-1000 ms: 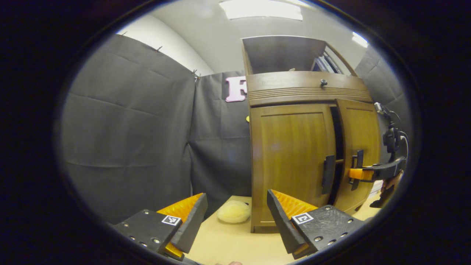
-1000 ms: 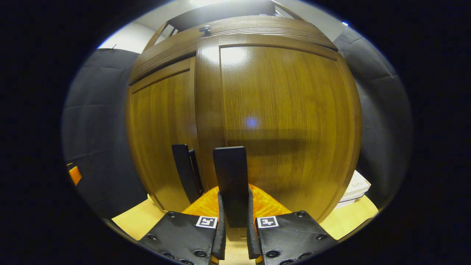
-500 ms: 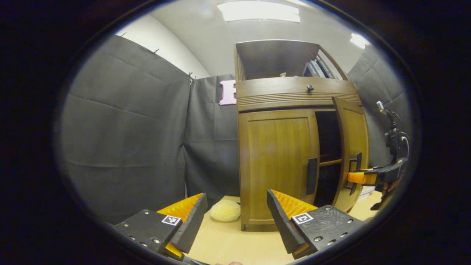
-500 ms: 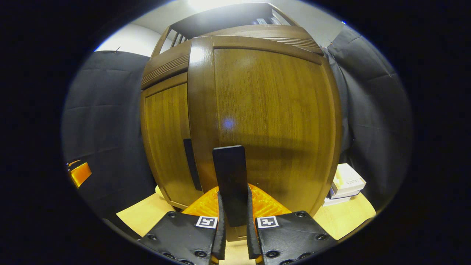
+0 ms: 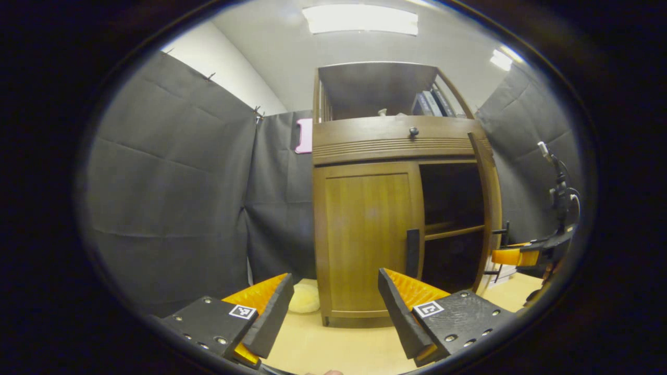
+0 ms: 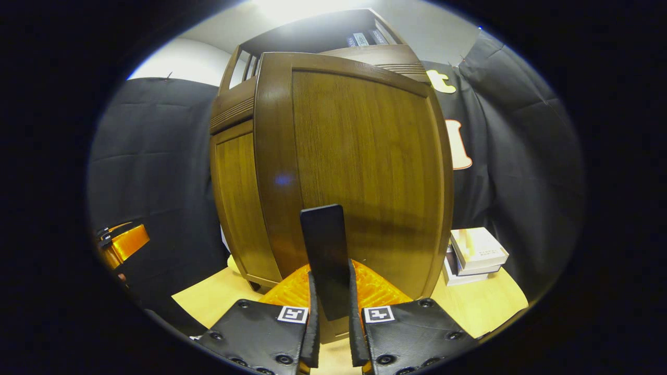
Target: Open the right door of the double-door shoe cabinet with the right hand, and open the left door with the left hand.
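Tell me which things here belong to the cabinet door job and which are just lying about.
Part of the job:
- right door, swung open
- its handle, clamped by the right hand-held gripper
- left door, shut
- its handle
- left hand-held gripper, open

Just lying about:
- stacked boxes
- pale fluffy ball
- books on the top shelf

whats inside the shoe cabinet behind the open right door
Through the opening beside the right door, the shoe cabinet shows one wooden shelf across a dark interior. No shoes are visible there; the half behind the closed left door is hidden.
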The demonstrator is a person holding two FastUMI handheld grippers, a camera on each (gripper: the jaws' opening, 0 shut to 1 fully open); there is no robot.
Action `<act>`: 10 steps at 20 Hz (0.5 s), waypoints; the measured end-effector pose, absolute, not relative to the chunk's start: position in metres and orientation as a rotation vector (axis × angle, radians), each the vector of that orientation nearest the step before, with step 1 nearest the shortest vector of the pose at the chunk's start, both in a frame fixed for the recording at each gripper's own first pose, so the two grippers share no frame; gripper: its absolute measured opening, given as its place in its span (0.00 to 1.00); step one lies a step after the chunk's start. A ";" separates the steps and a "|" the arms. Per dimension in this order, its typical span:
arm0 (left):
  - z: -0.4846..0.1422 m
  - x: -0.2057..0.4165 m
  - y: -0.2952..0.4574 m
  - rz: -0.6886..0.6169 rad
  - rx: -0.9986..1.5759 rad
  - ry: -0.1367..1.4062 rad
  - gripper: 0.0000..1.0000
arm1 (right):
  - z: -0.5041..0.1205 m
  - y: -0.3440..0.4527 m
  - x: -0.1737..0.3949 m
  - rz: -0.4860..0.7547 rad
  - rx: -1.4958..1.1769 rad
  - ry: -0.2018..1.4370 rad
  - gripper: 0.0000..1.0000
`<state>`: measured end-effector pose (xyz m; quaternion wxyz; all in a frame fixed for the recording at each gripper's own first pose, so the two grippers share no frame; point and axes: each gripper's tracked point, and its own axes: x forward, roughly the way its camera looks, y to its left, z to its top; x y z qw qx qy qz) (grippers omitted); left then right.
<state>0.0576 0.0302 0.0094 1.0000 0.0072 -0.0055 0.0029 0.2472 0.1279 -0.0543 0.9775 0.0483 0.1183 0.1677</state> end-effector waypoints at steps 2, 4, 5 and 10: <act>0.011 0.054 0.033 -0.010 0.009 -0.012 0.95 | -0.054 0.126 0.244 0.341 0.102 0.242 0.22; 0.014 0.051 0.032 -0.027 0.006 -0.015 0.95 | -0.054 0.122 0.241 0.340 0.104 0.244 0.25; 0.015 0.050 0.031 -0.036 0.005 -0.017 0.96 | -0.054 0.120 0.240 0.338 0.103 0.241 0.22; 0.028 0.042 0.023 -0.074 0.002 -0.027 0.95 | -0.053 0.109 0.236 0.327 0.115 0.241 0.25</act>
